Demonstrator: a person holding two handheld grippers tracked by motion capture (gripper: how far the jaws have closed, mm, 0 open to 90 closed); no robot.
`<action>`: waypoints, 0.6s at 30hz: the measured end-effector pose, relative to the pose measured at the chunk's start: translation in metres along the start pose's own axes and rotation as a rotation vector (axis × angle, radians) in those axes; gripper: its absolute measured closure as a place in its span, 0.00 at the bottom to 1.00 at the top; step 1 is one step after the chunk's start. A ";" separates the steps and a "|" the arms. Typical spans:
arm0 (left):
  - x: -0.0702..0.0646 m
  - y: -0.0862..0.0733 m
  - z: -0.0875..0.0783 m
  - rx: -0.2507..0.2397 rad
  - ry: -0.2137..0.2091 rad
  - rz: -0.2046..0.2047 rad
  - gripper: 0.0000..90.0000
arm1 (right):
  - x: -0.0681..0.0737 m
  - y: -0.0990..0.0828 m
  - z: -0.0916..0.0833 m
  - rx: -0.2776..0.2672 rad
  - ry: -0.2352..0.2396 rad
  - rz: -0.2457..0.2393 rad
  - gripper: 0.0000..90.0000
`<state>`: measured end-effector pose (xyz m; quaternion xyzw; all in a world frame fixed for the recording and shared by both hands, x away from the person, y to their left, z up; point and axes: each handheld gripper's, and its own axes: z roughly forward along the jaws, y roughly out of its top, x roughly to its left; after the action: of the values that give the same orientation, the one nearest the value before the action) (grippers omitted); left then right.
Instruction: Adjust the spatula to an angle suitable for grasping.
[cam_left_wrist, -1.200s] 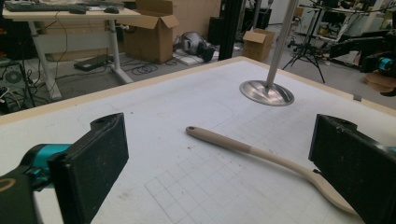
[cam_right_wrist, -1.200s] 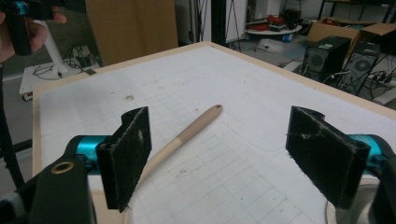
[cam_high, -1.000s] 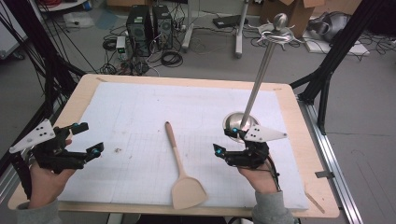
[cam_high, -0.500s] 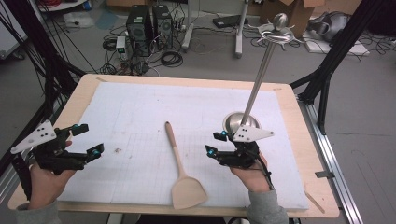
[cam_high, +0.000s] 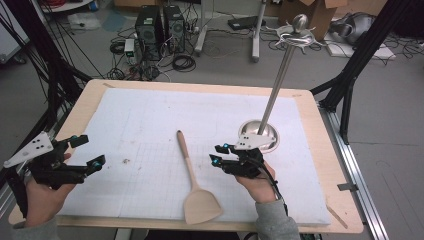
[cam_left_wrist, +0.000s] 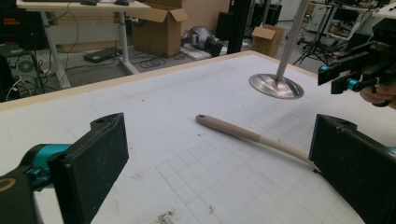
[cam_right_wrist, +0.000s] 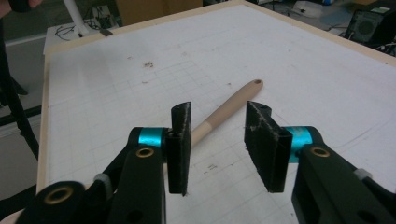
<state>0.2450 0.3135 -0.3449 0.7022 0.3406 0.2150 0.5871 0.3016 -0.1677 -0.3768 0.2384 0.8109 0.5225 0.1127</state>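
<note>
No writing can be read on anything. One wooden spatula (cam_high: 194, 179) lies on the white mat (cam_high: 150, 120), left of the one steel stand (cam_high: 272, 107). The right gripper (cam_high: 216, 154) sits between stand and spatula; its jaws have just been closing, are half apart, and hold nothing. The right gripper view shows the handle beyond the jaws, not between them. The left gripper (cam_high: 87, 152), well left of the spatula, is wide open and empty.
</note>
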 end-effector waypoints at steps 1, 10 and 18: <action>0.000 0.000 0.000 0.000 0.000 0.000 0.06 | 0.000 0.000 0.000 0.000 0.000 0.000 0.70; -0.001 -0.002 -0.003 0.007 0.009 -0.003 0.06 | -0.001 -0.001 0.013 0.009 0.012 -0.028 0.86; -0.002 -0.003 -0.001 0.014 0.007 -0.001 0.06 | -0.003 -0.003 0.021 0.026 0.032 -0.030 0.95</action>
<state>0.2418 0.3131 -0.3476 0.7055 0.3444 0.2146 0.5810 0.3126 -0.1532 -0.3890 0.2191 0.8228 0.5139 0.1044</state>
